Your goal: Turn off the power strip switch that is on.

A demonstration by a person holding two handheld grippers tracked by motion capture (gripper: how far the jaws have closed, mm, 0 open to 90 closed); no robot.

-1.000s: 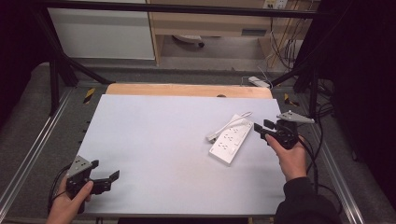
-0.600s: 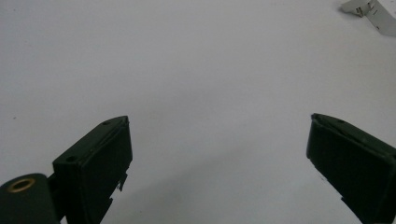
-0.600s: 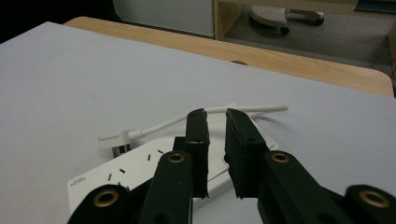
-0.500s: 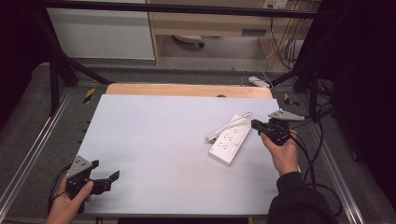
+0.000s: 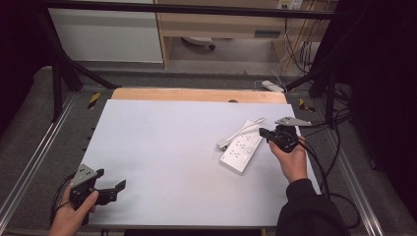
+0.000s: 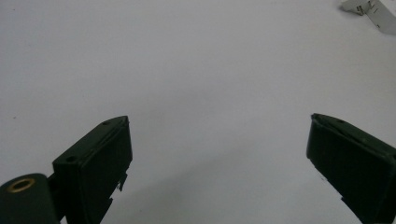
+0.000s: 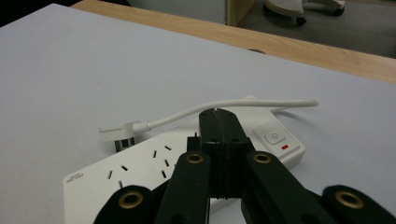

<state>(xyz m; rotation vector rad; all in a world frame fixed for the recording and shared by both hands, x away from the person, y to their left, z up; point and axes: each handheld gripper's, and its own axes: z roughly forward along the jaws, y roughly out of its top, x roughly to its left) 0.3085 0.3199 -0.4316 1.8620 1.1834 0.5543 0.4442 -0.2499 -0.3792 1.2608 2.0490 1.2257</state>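
Hovering with jaws pressed together and empty, the right gripper sits just over the strip's switch end; the strip's length runs diagonally across the bench, far from the open left gripper.

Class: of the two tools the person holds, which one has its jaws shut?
The right tool, beside the power strip: its jaws meet with nothing between them. The left tool, near the table's front corner, gapes wide.

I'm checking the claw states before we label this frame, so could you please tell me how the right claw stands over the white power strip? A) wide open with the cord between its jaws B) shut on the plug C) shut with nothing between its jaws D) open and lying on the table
C: in the right gripper view the right claw has its jaws pressed flat together above the power strip, with the cord lying free behind them.
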